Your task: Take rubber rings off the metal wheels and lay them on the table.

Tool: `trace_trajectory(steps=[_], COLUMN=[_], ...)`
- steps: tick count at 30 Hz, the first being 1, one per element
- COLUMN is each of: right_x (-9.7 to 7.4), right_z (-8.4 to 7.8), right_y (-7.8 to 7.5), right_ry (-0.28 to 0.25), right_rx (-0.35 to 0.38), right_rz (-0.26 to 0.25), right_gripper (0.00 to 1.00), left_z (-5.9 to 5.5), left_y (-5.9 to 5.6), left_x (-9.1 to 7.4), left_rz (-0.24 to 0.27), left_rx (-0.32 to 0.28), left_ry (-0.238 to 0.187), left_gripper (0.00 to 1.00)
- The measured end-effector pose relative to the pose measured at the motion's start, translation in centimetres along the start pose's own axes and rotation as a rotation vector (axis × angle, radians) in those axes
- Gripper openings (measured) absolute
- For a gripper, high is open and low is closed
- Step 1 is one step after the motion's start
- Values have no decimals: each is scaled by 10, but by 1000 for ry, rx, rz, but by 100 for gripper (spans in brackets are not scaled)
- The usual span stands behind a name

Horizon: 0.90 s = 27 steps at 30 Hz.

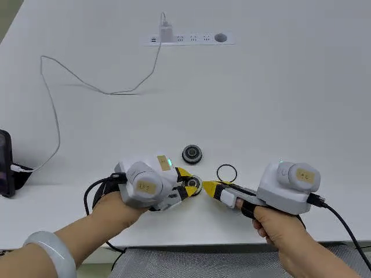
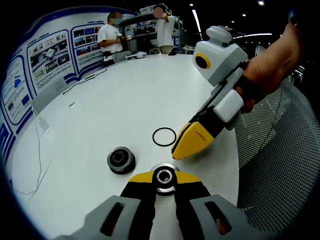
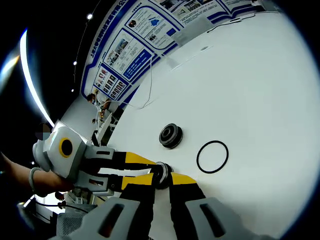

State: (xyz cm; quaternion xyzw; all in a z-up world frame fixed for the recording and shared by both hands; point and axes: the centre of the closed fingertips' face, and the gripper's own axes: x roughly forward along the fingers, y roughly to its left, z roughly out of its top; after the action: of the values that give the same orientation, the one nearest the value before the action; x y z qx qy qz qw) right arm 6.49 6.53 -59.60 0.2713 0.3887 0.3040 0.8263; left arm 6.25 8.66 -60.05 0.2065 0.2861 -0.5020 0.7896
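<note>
On the white table [image 1: 278, 104], the left gripper [image 1: 185, 185] pinches a small metal wheel [image 2: 165, 176] by its rim, while the right gripper [image 2: 182, 149], jaws pressed together, noses in just beside it. A second wheel [image 1: 192, 153], black-rimmed, sits nearby, and one rubber ring [image 3: 198, 158] lies loose. The rings look thin, light and stretchy, best caught at the edge; the wheels look hard and probably slippery.
</note>
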Motion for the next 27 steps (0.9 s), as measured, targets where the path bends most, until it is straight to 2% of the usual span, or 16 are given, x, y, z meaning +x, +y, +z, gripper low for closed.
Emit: trace_trajectory(steps=[27], right_x=[11], right_z=[-11], right_y=[-6], right_ry=[2], right_rx=[150], right_rz=[16], right_gripper=[13], left_z=[-3], left_y=[2], left_x=[1], left_rz=[1], left_rx=[-6], left_ry=[6], left_gripper=[14])
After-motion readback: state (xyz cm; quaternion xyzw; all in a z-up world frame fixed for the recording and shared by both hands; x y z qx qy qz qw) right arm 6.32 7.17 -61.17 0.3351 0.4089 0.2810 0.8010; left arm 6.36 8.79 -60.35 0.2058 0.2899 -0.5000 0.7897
